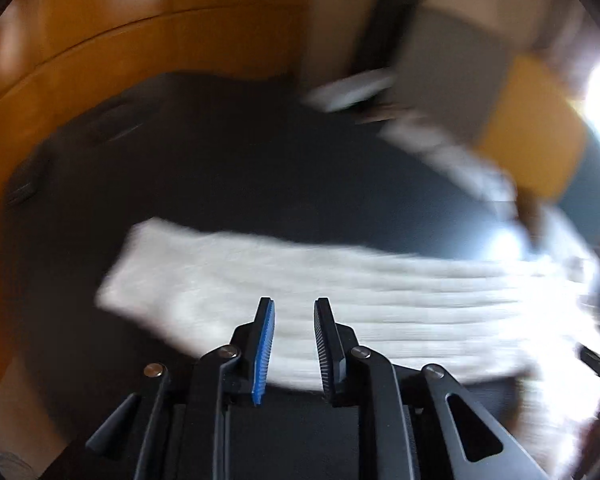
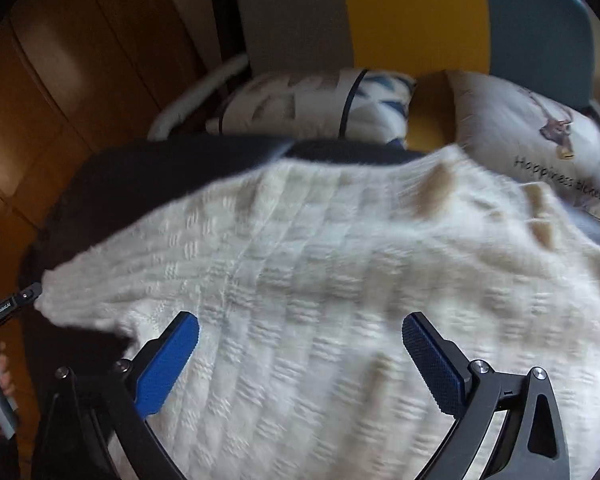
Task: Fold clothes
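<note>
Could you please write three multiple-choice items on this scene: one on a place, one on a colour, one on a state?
1. Where does the sweater lie?
A. on the dark surface
B. on the wooden floor
C. over a chair back

2. What colour is the sweater?
A. blue
B. cream white
C. yellow

3. How do the jaws of the right claw stand?
A. shut on the sweater
B. shut on a pillow
C. wide open, nothing held

Answers:
1 A: the left wrist view shows dark surface around the knit on the far and near sides.
2 B: both views show a pale cream knit.
3 C: the right wrist view shows the blue pads far apart above the sweater.
</note>
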